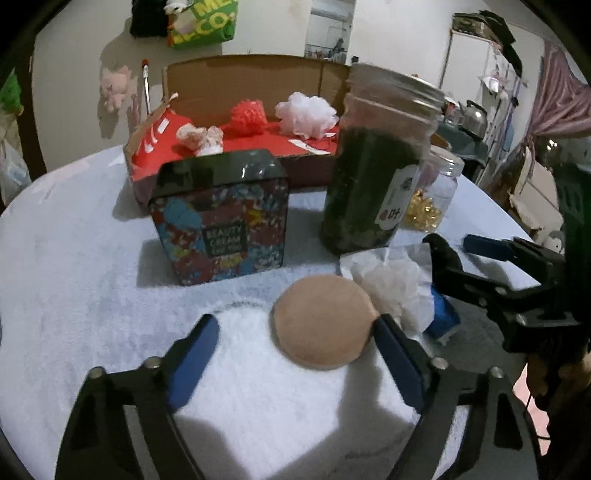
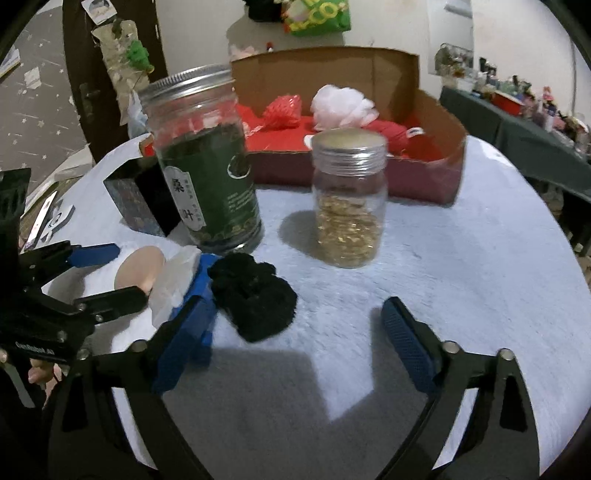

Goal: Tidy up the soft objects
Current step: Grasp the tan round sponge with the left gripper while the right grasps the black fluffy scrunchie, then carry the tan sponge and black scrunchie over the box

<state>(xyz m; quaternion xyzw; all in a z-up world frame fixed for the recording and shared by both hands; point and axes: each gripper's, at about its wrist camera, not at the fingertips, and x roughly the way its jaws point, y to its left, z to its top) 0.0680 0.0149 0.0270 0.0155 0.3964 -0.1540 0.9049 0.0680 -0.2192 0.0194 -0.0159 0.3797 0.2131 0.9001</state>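
On the round table under a pale fleecy cloth (image 1: 74,258), far side: cardboard box (image 1: 236,79) with red lining, holding three soft items already put away — red mesh puff (image 1: 248,116), white mesh puff (image 1: 306,114), small pink-and-white bundle (image 1: 199,138).

Soft items left outside the box, near side:
- Peach round sponge (image 1: 321,323), lying flat between the fingers of the left gripper (image 1: 295,349). Jaws stand wide; the right-hand pad sits at the sponge's edge, the left-hand pad well apart. Not yet gripped.
- Crumpled white tissue or wrapper (image 1: 395,277), just right of the sponge, touching it.
- Black scrunchie (image 2: 255,295), lying on the cloth beside the left-hand pad of the right gripper (image 2: 295,332). Jaws wide, nothing held.

Hard items, judged not part of the sorting: patterned tin (image 1: 221,218); tall jar of dark leaves (image 2: 205,166) with metal lid; small jar of gold pieces (image 2: 349,206).

Progress, as a judgement: roughly half; three in, three to go.

Writing legible: tin reads "BEAUTY CREAM", a third line too blurred. Tall jar label carries Chinese characters, including 桑 and 叶. Green bag (image 1: 203,22) on the far wall shows partial letters only.
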